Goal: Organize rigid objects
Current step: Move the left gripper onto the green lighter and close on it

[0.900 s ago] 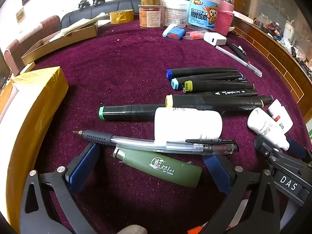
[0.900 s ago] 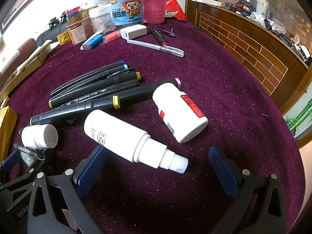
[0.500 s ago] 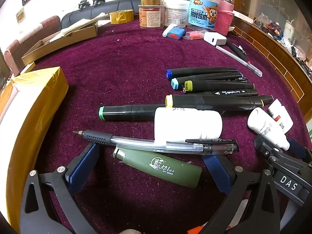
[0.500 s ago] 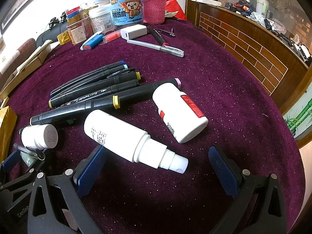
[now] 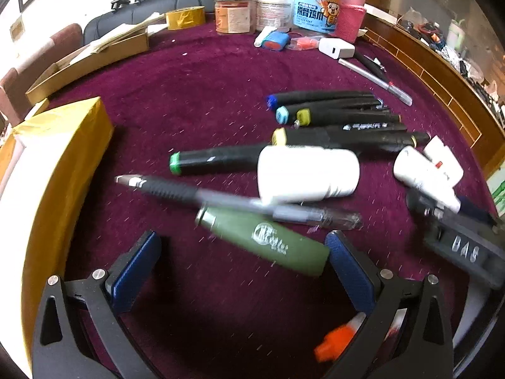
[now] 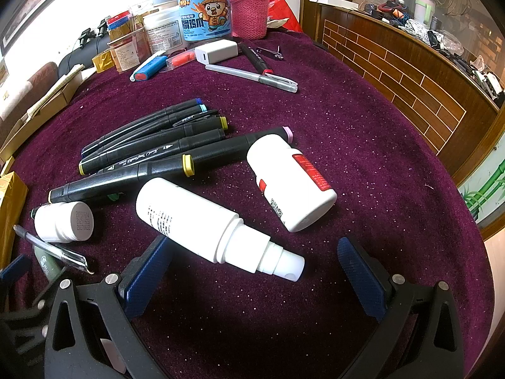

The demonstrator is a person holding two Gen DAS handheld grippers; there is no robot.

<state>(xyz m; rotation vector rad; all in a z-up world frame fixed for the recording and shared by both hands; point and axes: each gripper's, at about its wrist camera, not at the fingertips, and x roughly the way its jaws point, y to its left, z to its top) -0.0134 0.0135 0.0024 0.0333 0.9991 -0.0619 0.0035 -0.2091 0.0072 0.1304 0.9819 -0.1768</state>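
Both pairs of blue-padded fingers stand spread wide with nothing clasped. From the left wrist camera, the left gripper (image 5: 240, 271) hangs above the purple cloth (image 5: 202, 88), and the green lighter (image 5: 268, 241) lies slanted in the gap, its butt end close against the pad at 3 o'clock; whether they touch cannot be told through the blur. Just beyond it, toward 12 o'clock, a clear pen (image 5: 221, 197) lies crosswise with its tip toward 9 o'clock. Behind that rests a small white bottle (image 5: 307, 172) on its side, overlapping the green-capped marker (image 5: 217, 159). Farther at 1 o'clock sits the bunch of black markers (image 5: 337, 117). At 9 o'clock stands a gold-wrapped box (image 5: 60, 158).

From the right wrist camera, the right gripper (image 6: 252, 274) is likewise released; the white spray bottle (image 6: 205, 221) lies tilted between its pads, nozzle toward 5 o'clock, touching neither that can be seen. Just past it at 1 o'clock lies a red-labelled white bottle (image 6: 290, 183), beside the pink-capped marker (image 6: 246, 142). At 12 o'clock, well apart, lie a silver pen (image 6: 252, 77) and a white charger (image 6: 216, 51), then the jars (image 6: 205, 9) at the cloth's far edge.
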